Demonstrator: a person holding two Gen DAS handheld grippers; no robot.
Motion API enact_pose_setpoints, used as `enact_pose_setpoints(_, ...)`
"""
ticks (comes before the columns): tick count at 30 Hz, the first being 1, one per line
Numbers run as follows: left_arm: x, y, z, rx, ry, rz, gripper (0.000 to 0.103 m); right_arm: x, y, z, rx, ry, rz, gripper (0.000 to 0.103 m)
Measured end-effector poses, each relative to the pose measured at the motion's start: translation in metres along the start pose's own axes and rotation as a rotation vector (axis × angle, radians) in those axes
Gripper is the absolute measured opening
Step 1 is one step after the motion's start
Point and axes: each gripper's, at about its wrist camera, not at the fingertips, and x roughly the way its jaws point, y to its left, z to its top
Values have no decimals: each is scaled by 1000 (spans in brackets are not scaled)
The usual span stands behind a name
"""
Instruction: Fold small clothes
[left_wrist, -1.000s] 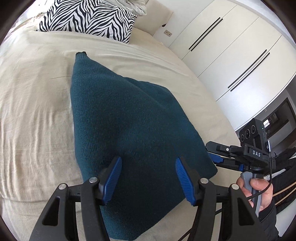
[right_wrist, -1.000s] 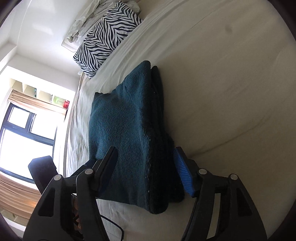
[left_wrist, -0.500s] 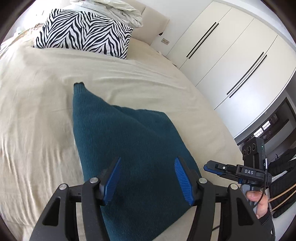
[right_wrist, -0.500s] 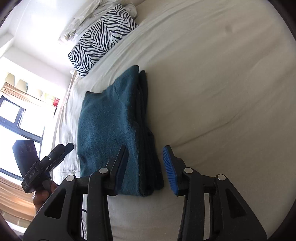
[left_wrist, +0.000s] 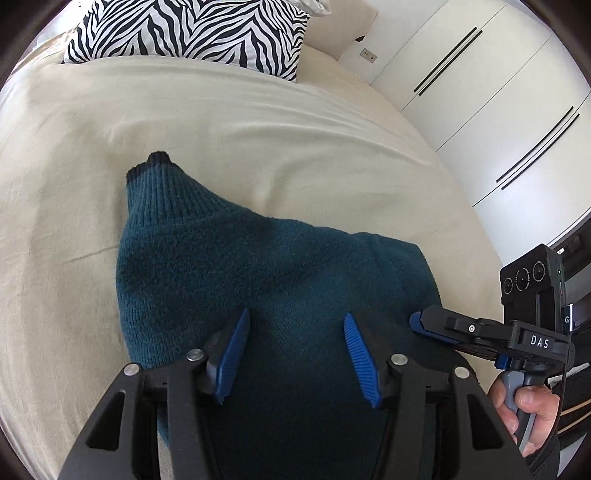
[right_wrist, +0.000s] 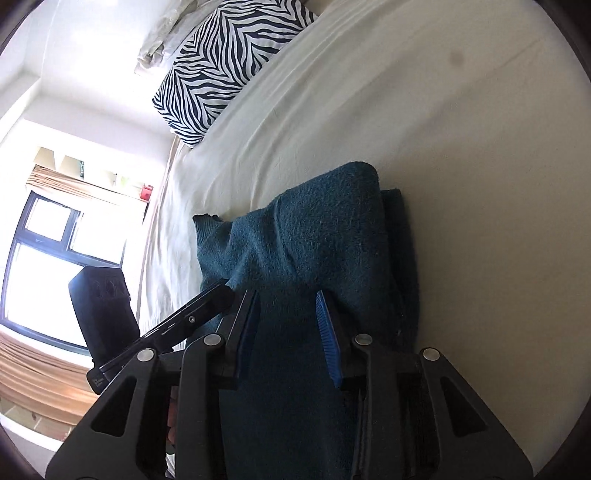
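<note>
On the bed, a teal sweater lay folded into a thick bundle, its knit coarse and fuzzy, with a ribbed, dark-edged cuff poking out toward 11 o'clock in the left wrist view. Seen from the right wrist, its stacked layers showed as a dark edge along the 3 o'clock side. The sheet beneath was cream cotton, softly creased. A zebra-striped pillow sat at 12 o'clock near the headboard, with white wardrobe doors carrying slim black handles at 2 o'clock. From the right wrist, a bright window stood at 9 o'clock.

The left tool hovered over the near end of the sweater, its blue ribbed pads moderately wide and just easing inward; the fabric lay under and between them, unpinched. The right tool had just been narrowing, and a raised ridge of knit bunched between its pads, which looked to be pressing on it. A hand held its grey handle at 4 o'clock.
</note>
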Motion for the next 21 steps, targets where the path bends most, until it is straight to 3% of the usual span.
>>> enact_pose_setpoints(7,4,0,-1,18,-3,13,57,-12,26,13,-43,-52,-32,34)
enact_pose_setpoints(9,3,-1,-2,24,-1,18,57,2,26,23,-53,-28,-88,46)
enact_pose_setpoints(10,3,-1,-3,23,2,19,57,10,21,26,-60,-19,-106,46)
enact_pose_setpoints(14,5,-3,-4,46,3,44,57,15,-10,34,35,-69,-7,33)
enact_pose_setpoints(19,-2,-3,-5,43,-13,27,57,-10,-3,21,42,-91,-17,36)
enact_pose_setpoints(21,-17,-4,-8,26,-24,28,55,-31,12,8,14,-108,48,38)
